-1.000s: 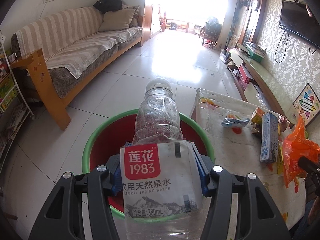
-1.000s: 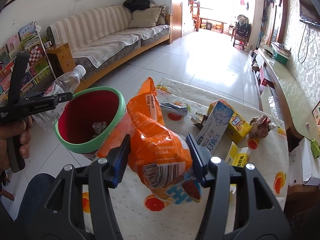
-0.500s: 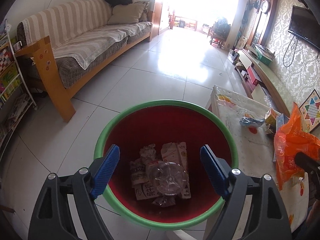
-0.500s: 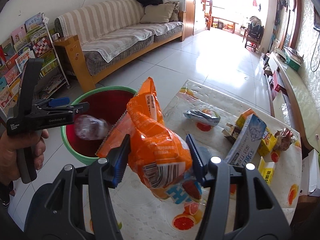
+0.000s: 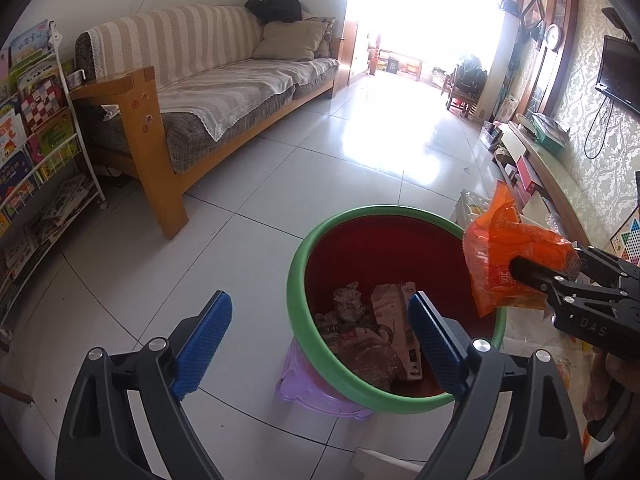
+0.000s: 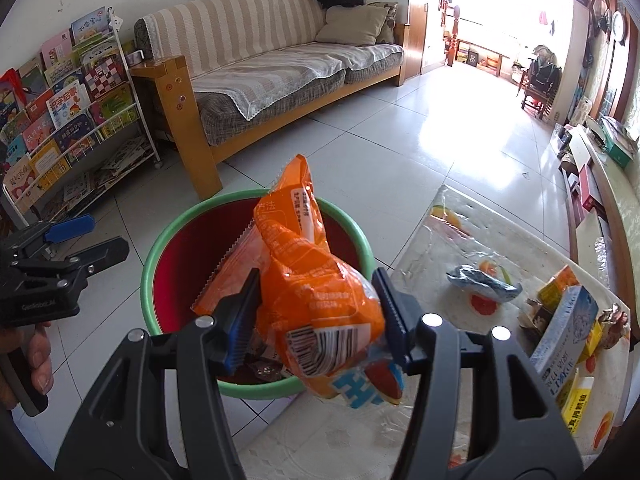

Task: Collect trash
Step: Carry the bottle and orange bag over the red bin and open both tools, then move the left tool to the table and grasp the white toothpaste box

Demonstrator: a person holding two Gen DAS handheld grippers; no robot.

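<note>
A red bin with a green rim stands on a purple stool beside the table. It holds several wrappers, a carton and a clear water bottle. My left gripper is open and empty, over the bin's left rim; it also shows at the left of the right wrist view. My right gripper is shut on an orange snack bag and holds it over the bin. The bag also shows in the left wrist view above the bin's right rim.
A table with a fruit-print cloth stands right of the bin and carries a blue wrapper, a blue-white box and yellow cartons. A sofa and a bookshelf stand to the left.
My left gripper opened and dropped the water bottle into the bin, then drew back to the left. My right gripper carried the orange bag from over the table to over the bin.
</note>
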